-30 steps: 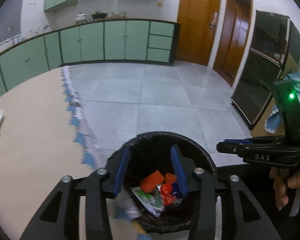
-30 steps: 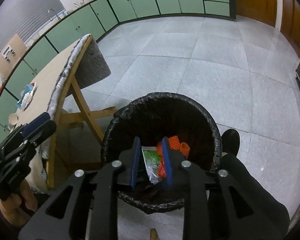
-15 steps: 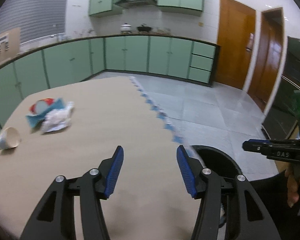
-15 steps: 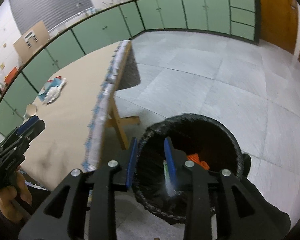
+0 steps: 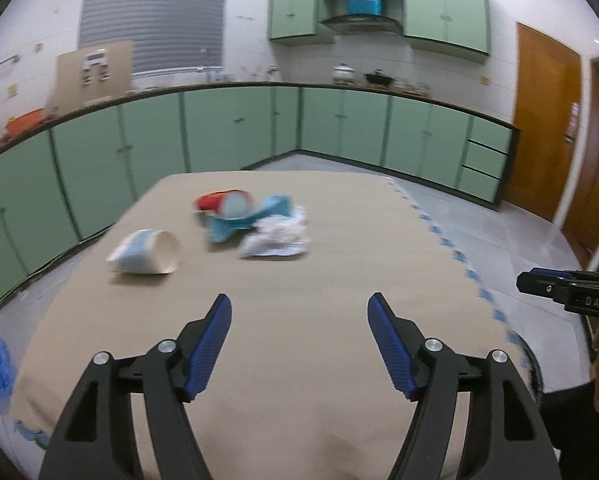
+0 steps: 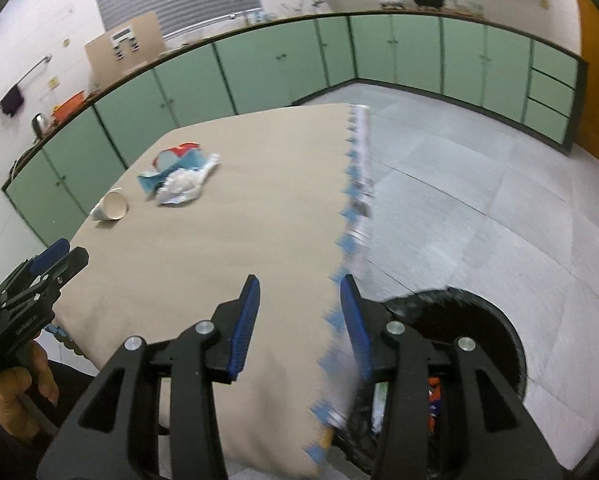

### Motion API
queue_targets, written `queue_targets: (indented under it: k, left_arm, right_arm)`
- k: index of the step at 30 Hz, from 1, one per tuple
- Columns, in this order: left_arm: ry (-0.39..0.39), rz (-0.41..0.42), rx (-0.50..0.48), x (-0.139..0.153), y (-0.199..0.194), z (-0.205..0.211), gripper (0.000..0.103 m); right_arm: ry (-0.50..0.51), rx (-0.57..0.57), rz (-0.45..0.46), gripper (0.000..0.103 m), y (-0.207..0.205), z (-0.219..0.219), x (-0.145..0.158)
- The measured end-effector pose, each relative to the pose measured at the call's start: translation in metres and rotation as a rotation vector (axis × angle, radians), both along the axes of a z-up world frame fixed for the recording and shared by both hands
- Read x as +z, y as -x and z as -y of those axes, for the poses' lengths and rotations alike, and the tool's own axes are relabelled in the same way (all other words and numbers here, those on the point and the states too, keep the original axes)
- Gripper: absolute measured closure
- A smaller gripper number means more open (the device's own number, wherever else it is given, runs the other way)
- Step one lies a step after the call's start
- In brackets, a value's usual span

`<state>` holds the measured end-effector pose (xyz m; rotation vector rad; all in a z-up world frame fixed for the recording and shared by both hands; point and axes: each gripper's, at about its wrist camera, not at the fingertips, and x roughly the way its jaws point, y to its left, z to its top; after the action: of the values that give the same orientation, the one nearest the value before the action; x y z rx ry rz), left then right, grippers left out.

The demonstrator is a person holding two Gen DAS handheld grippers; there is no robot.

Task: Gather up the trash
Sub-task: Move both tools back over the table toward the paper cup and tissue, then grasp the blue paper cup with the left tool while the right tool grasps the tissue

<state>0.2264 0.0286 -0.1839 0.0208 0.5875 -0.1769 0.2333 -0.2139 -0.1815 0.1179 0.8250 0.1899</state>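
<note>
Both views now swung from bin [image 6: 475, 320] to table [image 5: 299, 280]. Left gripper [image 5: 299, 344] released, empty; right gripper [image 6: 299, 320] likewise. Approach: straddle fallen cup [image 5: 145, 253] level, then clench gently.

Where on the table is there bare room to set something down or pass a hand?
The near half of the table, between the left tongs and the trash, is bare. It's crowded farther back: the tipped paper cup, crumpled white wrapper and blue-and-red packaging.
</note>
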Motion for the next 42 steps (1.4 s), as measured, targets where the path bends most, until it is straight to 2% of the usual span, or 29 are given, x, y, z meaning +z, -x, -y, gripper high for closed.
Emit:
queue_targets:
  k: [5, 12, 14, 16, 22, 24, 29, 36, 42]
  left_arm:
    - [-0.006, 0.018, 0.119, -0.001, -0.010, -0.041, 0.029]
    - [-0.008, 0.024, 0.219, -0.007, -0.035, -0.086, 0.028]
    - [0.006, 0.026, 0.247, -0.010, -0.045, -0.105, 0.021]
    - [0.009, 0.025, 0.258, -0.013, -0.055, -0.117, 0.019]
    - [0.001, -0.014, 0.240, -0.026, -0.085, -0.142, 0.014]
    - [-0.002, -0.037, 0.226, -0.032, -0.094, -0.145, 0.009]
    - [-0.019, -0.072, 0.174, -0.041, -0.116, -0.150, 0.009]
    - [-0.004, -0.139, 0.119, -0.050, -0.140, -0.157, 0.009]
    - [-0.011, -0.178, 0.108, -0.054, -0.156, -0.158, 0.009]
  right_arm:
    - [0.000, 0.061, 0.009, 0.061, -0.019, -0.033, 0.001]
    - [-0.012, 0.117, 0.005, 0.061, -0.044, -0.069, -0.004]
    - [-0.012, 0.129, 0.003, 0.061, -0.049, -0.078, -0.005]
    - [-0.011, 0.139, 0.003, 0.061, -0.054, -0.087, -0.006]
    - [0.002, 0.158, -0.002, 0.060, -0.069, -0.113, -0.010]
    - [0.003, 0.161, -0.006, 0.060, -0.074, -0.121, -0.011]
    - [0.004, 0.172, -0.005, 0.059, -0.087, -0.142, -0.009]
    - [0.006, 0.177, -0.008, 0.058, -0.104, -0.162, -0.008]
    - [0.006, 0.173, -0.022, 0.058, -0.123, -0.169, -0.013]
